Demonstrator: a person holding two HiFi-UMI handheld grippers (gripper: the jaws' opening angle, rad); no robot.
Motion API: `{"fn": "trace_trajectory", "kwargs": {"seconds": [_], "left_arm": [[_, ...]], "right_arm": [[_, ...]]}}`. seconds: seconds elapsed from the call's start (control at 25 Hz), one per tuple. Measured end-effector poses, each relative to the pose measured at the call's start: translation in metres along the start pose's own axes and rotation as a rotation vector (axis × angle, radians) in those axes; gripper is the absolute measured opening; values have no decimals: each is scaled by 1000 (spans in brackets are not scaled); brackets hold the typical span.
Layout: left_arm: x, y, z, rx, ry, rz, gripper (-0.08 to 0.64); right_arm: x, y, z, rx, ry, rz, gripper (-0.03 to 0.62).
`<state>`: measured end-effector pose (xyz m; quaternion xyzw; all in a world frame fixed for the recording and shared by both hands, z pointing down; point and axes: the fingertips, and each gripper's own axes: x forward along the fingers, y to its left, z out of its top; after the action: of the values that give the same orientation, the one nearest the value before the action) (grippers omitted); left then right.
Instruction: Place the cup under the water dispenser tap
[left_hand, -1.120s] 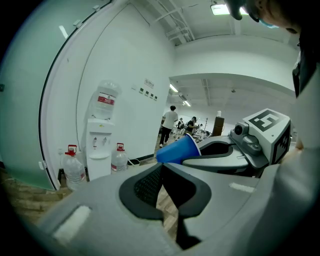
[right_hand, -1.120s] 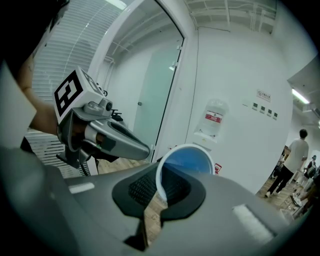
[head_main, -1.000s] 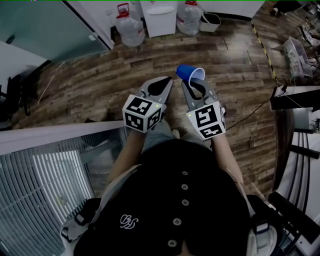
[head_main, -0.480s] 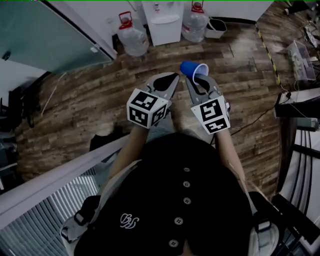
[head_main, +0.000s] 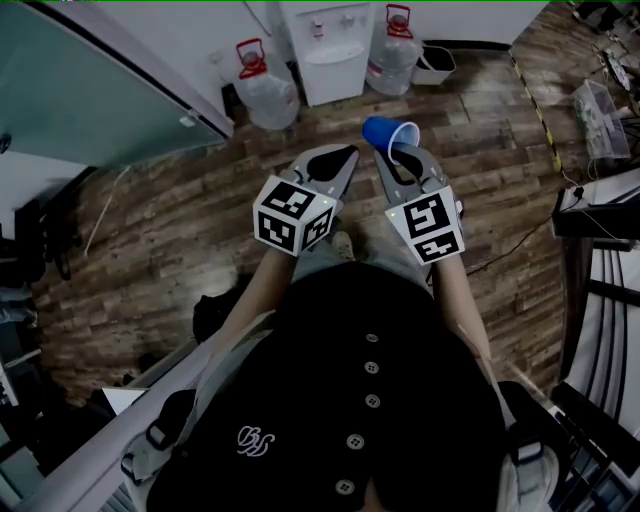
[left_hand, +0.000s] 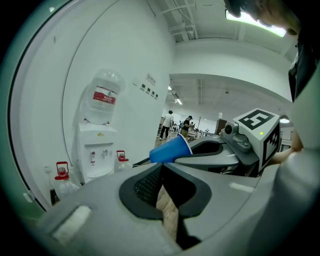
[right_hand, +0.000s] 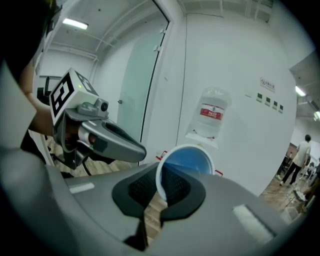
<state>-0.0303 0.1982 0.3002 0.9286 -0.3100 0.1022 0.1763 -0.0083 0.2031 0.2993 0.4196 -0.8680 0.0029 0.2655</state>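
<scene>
— Jaws first: how did each pair stand?
— Those of the right gripper (head_main: 400, 152) were clamped on the rim of the blue cup (head_main: 388, 134), which lay on its side in the air, mouth toward the person, base toward the far wall. Those of the left gripper (head_main: 346, 152) were together with nothing between them, just left of the cup and apart from it.
— And the surroundings, by size?
— (a) wooden floor (head_main: 170, 210), spanning the scene; (b) glass partition (head_main: 80, 90), far left; (c) white water dispenser (head_main: 322, 50), against the far wall beyond both grippers, carrying an inverted bottle (left_hand: 104, 97) seen from the gripper views; (d) left floor bottle (head_main: 265, 90) and right floor bottle (head_main: 395, 55), red-capped, one at each side of the dispenser; (e) white bin (head_main: 437, 62), just right of the right floor bottle.
— Where was the cup relative to the taps (left_hand: 92, 153)?
— Well short of them, held over the floor between the person and the dispenser.
</scene>
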Motion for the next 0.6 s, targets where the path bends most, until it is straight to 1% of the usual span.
{"fn": "trace_trajectory", "kwargs": {"seconds": [0.08, 0.24, 0.4, 0.6], "left_arm": [[0, 9, 1, -12, -3, -3, -2], [1, 18, -3, -32, -2, -9, -2], [9, 23, -5, -49, -2, -11, -3], [16, 39, -2, -61, -15, 12, -2]], "right_arm": [[6, 2, 3, 20, -4, 14, 6], [12, 4, 3, 14, 5, 21, 6], [16, -1, -4, 19, 31, 31, 6], [33, -11, -5, 12, 29, 54, 5]]}}
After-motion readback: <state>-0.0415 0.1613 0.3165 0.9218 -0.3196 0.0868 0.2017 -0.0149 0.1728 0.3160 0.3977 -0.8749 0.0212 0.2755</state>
